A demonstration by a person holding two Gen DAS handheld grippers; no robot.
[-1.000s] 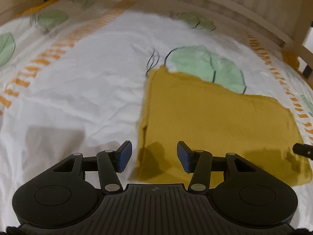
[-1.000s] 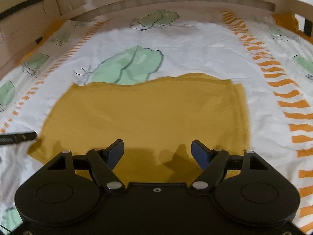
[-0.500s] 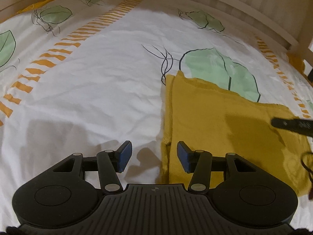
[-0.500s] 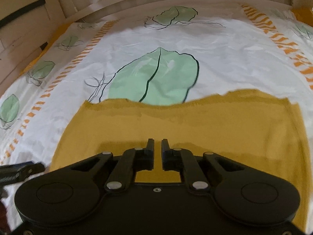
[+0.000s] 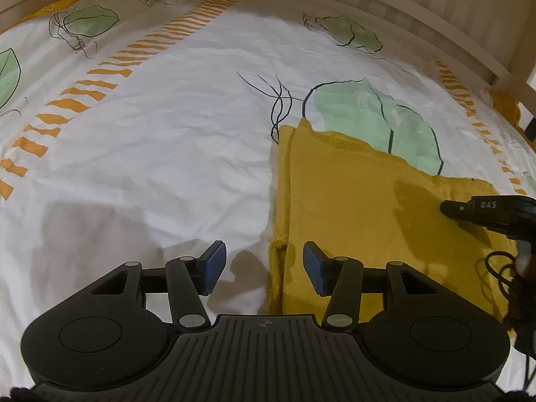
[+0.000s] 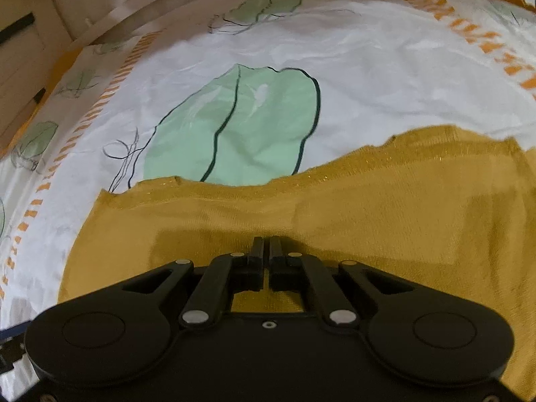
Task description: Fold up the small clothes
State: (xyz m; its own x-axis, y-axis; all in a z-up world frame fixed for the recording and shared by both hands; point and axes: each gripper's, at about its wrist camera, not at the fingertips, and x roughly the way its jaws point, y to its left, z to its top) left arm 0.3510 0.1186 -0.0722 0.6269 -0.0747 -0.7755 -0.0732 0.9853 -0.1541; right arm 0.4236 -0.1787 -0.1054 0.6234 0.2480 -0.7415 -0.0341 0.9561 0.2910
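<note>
A mustard-yellow folded cloth lies flat on the bed sheet, right of centre in the left wrist view. My left gripper is open and empty, its jaws straddling the cloth's near left edge. The cloth fills the lower half of the right wrist view. My right gripper is shut with nothing visibly between its jaws, its tips low over the middle of the cloth; it also shows in the left wrist view above the cloth's right part.
The white sheet carries green leaf prints and orange dashed stripes. A pale wooden bed frame runs along the far side. A black cable hangs at the right edge of the left wrist view.
My right gripper closed from wide open and moved forward and down over the cloth. My left gripper shifted left, so the cloth's left edge now lies between its jaws.
</note>
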